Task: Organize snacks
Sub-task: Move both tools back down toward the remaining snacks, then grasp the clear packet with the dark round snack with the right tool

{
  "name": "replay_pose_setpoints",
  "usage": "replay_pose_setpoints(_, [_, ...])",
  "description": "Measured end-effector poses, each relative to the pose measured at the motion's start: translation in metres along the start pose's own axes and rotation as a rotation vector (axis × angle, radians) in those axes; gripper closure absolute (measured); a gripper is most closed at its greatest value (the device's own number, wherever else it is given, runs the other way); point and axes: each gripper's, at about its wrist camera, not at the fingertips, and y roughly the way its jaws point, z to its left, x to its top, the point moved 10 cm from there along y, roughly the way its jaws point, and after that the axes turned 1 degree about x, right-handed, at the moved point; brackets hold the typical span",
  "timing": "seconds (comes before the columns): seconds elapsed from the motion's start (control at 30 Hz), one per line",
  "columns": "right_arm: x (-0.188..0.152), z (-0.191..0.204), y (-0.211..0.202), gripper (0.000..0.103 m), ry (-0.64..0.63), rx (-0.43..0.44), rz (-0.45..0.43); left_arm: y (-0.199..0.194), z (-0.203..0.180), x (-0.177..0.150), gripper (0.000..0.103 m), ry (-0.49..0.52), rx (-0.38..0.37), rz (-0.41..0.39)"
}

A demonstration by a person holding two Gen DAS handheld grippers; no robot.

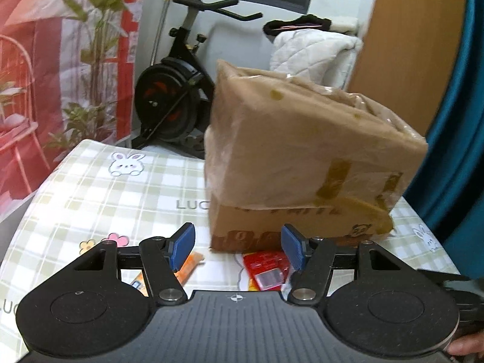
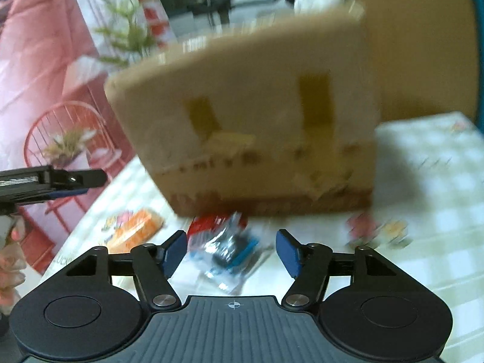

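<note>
Fingers of the right gripper stand apart, empty, around the blue-and-clear snack packet; the left gripper is likewise released. Closing askew could crumple the packet or pinch the red packet at lower centre, against the cardboard box.

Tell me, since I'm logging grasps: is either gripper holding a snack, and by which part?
Nothing is held. The left gripper and right gripper are both open, above snack packets on the table.
</note>
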Motion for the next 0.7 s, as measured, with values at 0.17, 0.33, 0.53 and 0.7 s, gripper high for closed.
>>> replay_pose_setpoints(0.17, [-0.001, -0.003, 0.046, 0.029, 0.099, -0.094, 0.035, 0.008, 0.008, -0.005, 0.038, -0.010, 0.017, 0.015])
replay_pose_setpoints(0.33, [-0.013, -0.012, 0.076, 0.027, 0.152, -0.142, 0.096, 0.016, 0.009, -0.011, 0.038, -0.022, 0.022, 0.032])
replay_pose_setpoints(0.53, [-0.022, 0.001, 0.079, 0.033, 0.023, -0.142, 0.104, 0.026, 0.005, -0.021, 0.038, -0.014, 0.021, 0.060])
replay_pose_setpoints(0.7, [-0.022, -0.010, 0.063, 0.062, -0.071, -0.121, 0.093, 0.035, -0.002, -0.030, 0.038, -0.010, 0.006, 0.095])
